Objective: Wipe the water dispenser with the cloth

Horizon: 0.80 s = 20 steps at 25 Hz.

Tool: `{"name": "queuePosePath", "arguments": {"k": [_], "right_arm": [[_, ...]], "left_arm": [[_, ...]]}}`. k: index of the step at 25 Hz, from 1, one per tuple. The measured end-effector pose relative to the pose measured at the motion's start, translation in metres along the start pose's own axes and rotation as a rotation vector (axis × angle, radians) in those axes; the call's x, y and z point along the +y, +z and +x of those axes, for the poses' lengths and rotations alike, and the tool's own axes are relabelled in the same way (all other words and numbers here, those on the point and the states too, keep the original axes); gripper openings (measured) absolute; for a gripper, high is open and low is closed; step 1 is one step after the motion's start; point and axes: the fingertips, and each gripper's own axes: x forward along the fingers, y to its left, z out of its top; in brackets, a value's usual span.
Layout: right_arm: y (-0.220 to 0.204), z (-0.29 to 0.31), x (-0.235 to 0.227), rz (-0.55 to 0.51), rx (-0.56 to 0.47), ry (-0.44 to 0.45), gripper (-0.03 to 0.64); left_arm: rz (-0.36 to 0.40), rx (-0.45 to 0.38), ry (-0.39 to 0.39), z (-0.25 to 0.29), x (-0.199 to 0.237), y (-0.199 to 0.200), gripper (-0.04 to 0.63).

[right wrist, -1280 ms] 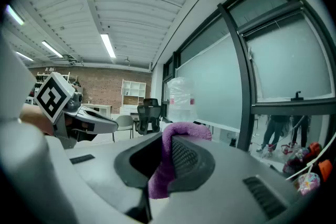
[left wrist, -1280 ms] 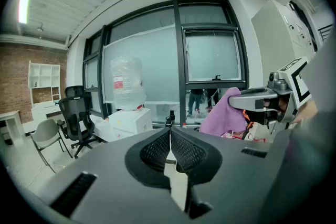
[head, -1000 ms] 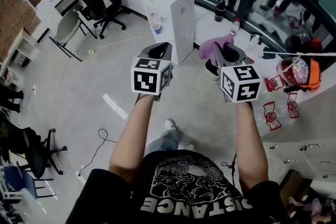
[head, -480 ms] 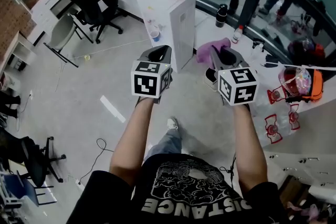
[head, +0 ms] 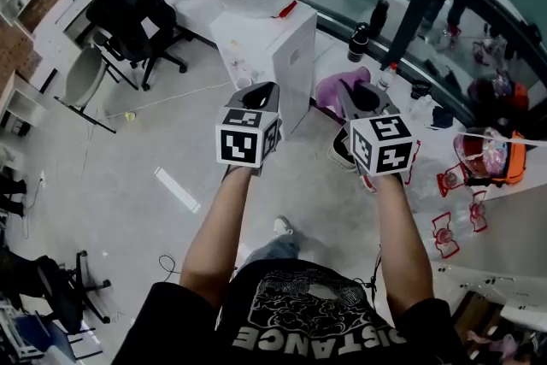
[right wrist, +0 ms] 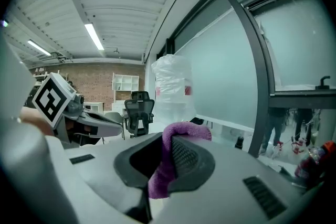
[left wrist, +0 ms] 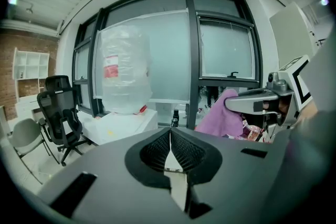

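Office floor (head: pixel 128 158); arms (head: pixel 214 226) extended before water dispenser (head: pixel 273 47); left tongs (left wrist: pixel 169 134) closed, empty; right tongs (right wrist: pixel 167 140) clamp cloth (right wrist: pixel 186 131)

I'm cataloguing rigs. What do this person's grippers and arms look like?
The left gripper and right gripper are grey shells with ribbed black jaw pads, each topped by a white cube bearing black square markers. The person wears a black printed T-shirt with short sleeves.

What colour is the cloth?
Purple. The cloth shows best in the right gripper view.
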Motion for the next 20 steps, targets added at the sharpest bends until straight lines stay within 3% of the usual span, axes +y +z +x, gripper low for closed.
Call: {"name": "queuePosePath", "arguments": {"k": [10, 20], "right_arm": [[0.022, 0.092, -0.033, 0.009, 0.019, -0.025, 0.032], [0.02, 0.15, -0.086, 0.002, 0.007, 0.031, 0.032]], "left_arm": [[-0.001, 0.012, -0.025, 0.067, 0.058, 0.022, 0.026], [-0.002, 0.027, 0.026, 0.135, 0.063, 0.032, 0.026]]}}
